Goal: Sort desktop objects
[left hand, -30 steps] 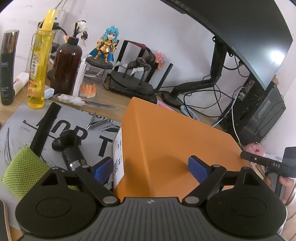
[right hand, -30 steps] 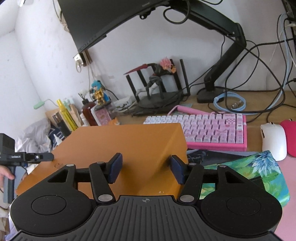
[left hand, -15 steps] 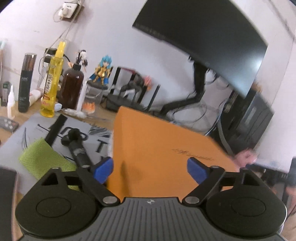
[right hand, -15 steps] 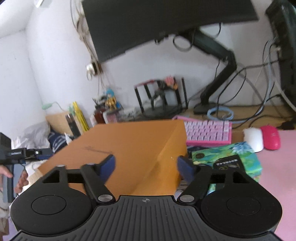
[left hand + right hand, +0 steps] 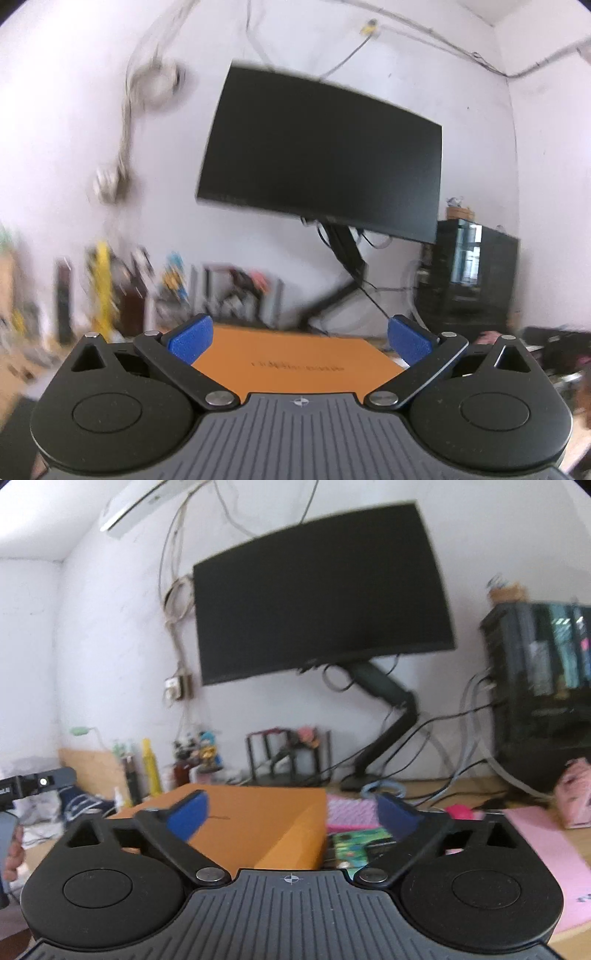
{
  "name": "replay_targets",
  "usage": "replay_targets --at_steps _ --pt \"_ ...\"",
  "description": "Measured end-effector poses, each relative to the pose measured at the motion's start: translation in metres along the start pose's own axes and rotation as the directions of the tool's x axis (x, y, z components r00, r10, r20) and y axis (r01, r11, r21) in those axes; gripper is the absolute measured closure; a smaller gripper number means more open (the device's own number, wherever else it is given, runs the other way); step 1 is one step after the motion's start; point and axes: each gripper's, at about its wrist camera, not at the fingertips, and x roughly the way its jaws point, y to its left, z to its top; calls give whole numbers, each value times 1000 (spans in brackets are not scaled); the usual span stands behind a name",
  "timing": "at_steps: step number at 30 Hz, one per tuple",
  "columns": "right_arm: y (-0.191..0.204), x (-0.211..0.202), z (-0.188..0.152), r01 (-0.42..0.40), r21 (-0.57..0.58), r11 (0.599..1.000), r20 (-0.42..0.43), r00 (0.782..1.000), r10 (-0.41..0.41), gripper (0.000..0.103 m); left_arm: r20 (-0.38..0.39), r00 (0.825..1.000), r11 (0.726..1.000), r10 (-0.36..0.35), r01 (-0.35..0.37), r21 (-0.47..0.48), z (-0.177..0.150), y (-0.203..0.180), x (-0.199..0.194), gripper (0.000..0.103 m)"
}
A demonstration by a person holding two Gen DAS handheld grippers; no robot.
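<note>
An orange box sits on the desk in front of both grippers; it also shows in the right wrist view. My left gripper is open and empty, jaws wide apart above the near edge of the box. My right gripper is open and empty, raised over the box's right corner. Neither gripper touches the box. The left view is blurred by motion.
A black monitor on an arm hangs over the desk back. Bottles and figurines line the back left. A pink keyboard, a green patterned item and a pink mat lie right. A black PC case stands far right.
Both grippers have risen and tilted upward, away from the orange box; the desk has dropped low in both views. Both stayed open.
</note>
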Motion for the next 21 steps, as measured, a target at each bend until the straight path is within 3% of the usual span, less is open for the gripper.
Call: replay_targets --at_steps 9,15,21 --pt "-11 -48 -24 76 21 997 85 993 -78 0 -1 1000 1000 -15 15 0 -26 -35 -11 0" --pt "-14 -49 -47 108 -1 994 32 994 -108 0 -41 999 998 -30 27 -64 -33 -34 -14 0" --pt "-15 -55 -53 105 36 994 43 993 -106 0 -108 994 1000 29 -28 13 -38 -40 -13 0"
